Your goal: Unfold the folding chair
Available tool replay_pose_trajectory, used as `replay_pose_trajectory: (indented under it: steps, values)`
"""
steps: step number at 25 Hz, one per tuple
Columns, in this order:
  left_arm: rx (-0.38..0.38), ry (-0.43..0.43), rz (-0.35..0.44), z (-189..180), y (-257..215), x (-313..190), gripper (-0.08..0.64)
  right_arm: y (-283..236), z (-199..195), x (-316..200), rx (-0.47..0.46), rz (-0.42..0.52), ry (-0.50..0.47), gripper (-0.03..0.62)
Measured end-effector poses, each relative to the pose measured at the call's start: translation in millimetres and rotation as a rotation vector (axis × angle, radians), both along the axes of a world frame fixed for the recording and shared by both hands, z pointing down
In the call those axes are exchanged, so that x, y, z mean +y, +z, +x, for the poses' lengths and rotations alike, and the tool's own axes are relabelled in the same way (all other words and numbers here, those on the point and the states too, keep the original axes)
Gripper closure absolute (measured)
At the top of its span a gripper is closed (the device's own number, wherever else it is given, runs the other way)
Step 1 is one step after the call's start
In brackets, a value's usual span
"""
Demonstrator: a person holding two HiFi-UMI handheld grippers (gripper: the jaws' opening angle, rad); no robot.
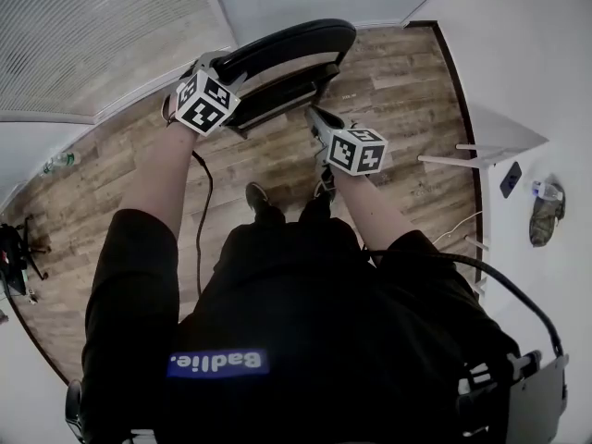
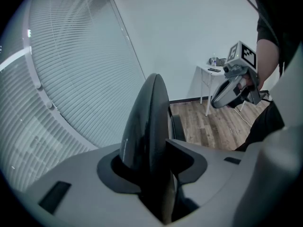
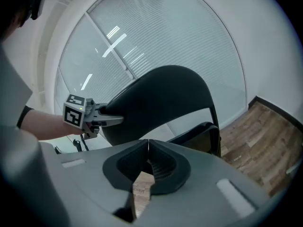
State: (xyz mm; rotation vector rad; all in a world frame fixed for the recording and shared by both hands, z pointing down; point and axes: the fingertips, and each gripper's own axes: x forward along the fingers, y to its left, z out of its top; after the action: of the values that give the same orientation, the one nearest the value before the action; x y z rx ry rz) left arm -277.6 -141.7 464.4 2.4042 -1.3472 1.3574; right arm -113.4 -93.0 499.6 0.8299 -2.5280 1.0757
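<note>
Seat (image 1: 282, 95) of the folding chair (image 1: 305, 40) is not down yet; left hand-held gripper (image 2: 158, 169) pinches the backrest (image 2: 147, 122); right hand-held gripper (image 3: 147, 148) is squeezed closed, empty.

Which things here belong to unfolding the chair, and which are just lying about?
In the job:
chair
left gripper, clamped on the chair
right gripper, shut and empty

Lying about:
table
bottle
bag
cable on the floor
</note>
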Motion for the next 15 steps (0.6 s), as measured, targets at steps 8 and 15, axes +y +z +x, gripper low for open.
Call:
replay_pose_trajectory:
  steps: [8, 15]
  values:
    - [-0.005, -0.005, 0.003, -8.2, 5.4, -6.9, 0.393, 68.3, -14.6, -29.2, -0.011, -0.163, 0.1, 0.588]
    - [-0.009, -0.003, 0.015, -3.7, 4.4, -5.4, 0.391, 117.7, -26.2, -56.1, -0.128, -0.369, 0.259, 0.513]
